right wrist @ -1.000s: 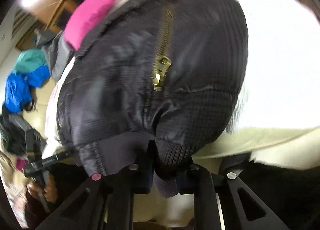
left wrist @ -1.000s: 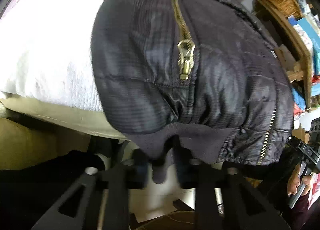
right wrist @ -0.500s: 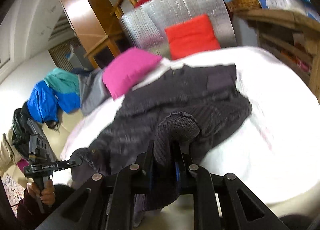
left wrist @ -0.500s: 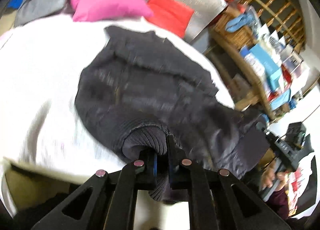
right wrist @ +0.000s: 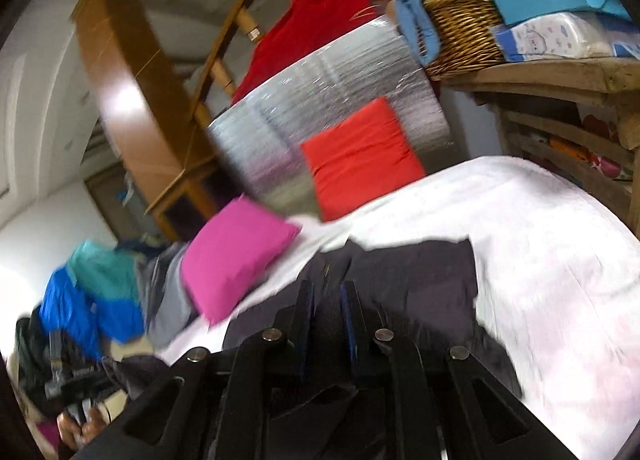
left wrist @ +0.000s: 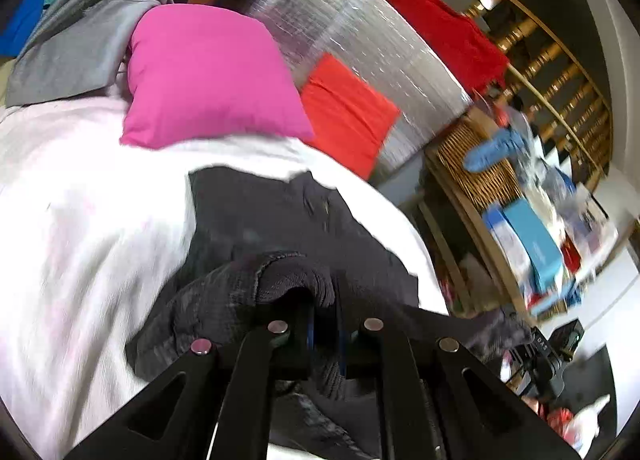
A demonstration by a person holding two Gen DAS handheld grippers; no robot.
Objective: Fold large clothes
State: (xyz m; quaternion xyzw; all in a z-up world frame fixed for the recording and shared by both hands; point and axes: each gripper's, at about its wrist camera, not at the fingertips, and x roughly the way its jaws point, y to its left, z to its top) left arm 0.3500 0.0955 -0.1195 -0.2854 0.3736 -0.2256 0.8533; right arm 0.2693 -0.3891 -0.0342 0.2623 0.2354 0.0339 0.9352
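Note:
A black quilted jacket (left wrist: 280,228) lies on the white bed (left wrist: 80,220), its far part flat and its near hem lifted. My left gripper (left wrist: 325,312) is shut on the ribbed hem, which bunches over its fingers. In the right wrist view the jacket (right wrist: 420,272) spreads ahead of my right gripper (right wrist: 326,300), whose jaws are closing on dark fabric pinched between the pads. The right gripper (left wrist: 552,356) also shows at the left view's right edge, holding the hem's other end. A hand holds the left gripper (right wrist: 68,380) at the right view's lower left.
A pink pillow (left wrist: 208,76) and a red cushion (left wrist: 348,116) lean on a silver foil panel (left wrist: 360,40) at the bed's head. A wooden shelf with a wicker basket (left wrist: 472,172) and boxes flanks the bed. Grey clothes (left wrist: 80,44) and blue and teal garments (right wrist: 88,300) are piled beside it.
Both grippers rose and swung forward over the bed with the hem in them. The jacket no longer hangs over the bed's edge; it lies on top, with the pillows now in sight.

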